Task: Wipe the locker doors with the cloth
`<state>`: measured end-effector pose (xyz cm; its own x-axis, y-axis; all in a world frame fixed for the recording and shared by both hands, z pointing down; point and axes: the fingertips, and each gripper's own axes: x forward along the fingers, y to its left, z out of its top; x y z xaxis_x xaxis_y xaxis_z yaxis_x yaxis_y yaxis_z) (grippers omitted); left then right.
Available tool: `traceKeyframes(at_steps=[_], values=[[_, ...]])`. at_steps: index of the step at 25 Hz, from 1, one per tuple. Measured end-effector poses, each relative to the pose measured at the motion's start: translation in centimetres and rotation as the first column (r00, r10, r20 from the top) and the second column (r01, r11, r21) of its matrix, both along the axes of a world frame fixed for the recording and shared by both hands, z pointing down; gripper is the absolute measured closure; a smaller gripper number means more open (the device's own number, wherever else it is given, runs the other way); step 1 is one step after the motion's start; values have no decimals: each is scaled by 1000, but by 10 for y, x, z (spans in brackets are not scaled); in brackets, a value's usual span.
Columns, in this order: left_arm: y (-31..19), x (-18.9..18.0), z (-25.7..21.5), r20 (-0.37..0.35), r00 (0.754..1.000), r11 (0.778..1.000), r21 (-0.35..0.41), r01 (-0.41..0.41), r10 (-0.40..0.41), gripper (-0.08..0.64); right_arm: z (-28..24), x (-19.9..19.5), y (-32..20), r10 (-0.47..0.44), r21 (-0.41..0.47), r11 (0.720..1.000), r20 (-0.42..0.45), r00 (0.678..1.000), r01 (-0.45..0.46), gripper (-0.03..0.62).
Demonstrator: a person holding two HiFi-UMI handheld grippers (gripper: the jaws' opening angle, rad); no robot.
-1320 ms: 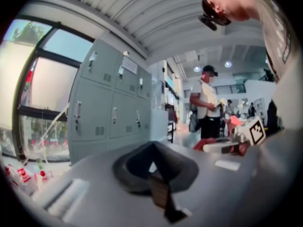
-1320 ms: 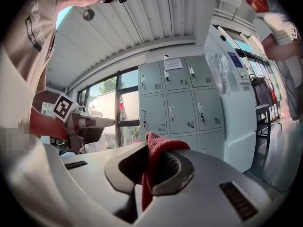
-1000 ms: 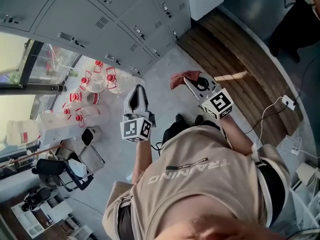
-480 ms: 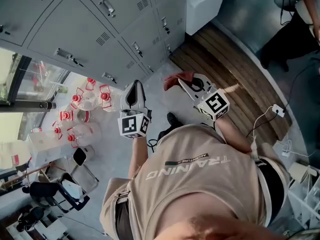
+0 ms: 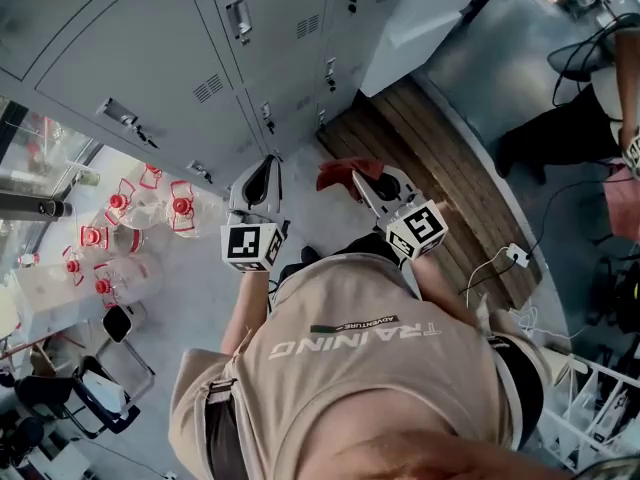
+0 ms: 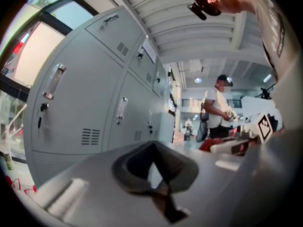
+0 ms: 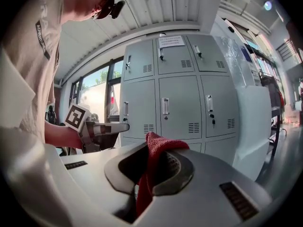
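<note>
Red cloth [image 7: 157, 148] ready before the locker doors [image 7: 163, 105].
My right gripper [image 7: 150, 176] pinches it tight, a fold left proud, likely for wiping; my left gripper [image 6: 160, 193], closed and empty, faces those doors too.

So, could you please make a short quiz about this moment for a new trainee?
1. Short answer: what do the right tongs grip?
2. True or false: the left tongs also grip something.
3. Choose one. Relative to the locker doors, the gripped thing is: A pressed on them; B held apart from them; C hanging on a handle.

Key: 1 a red cloth; 2 false, they are shut on nothing; 3 B.
</note>
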<state>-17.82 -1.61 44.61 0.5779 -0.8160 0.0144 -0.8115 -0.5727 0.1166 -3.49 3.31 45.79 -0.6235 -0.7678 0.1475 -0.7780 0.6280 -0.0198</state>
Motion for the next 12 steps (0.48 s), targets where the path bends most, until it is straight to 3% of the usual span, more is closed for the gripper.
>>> traceKeyframes(at_steps=[6,12], values=[[-43,-6,5,14,1000,1000,-18,8,-8,555,-4,-7,-55,-11,-3,1000,5,1000,11,565],[-78,-8,-2,25,994,994,-14,111,-110,555,-7,-19,-100,-173,2,985,-15,985,173,565]])
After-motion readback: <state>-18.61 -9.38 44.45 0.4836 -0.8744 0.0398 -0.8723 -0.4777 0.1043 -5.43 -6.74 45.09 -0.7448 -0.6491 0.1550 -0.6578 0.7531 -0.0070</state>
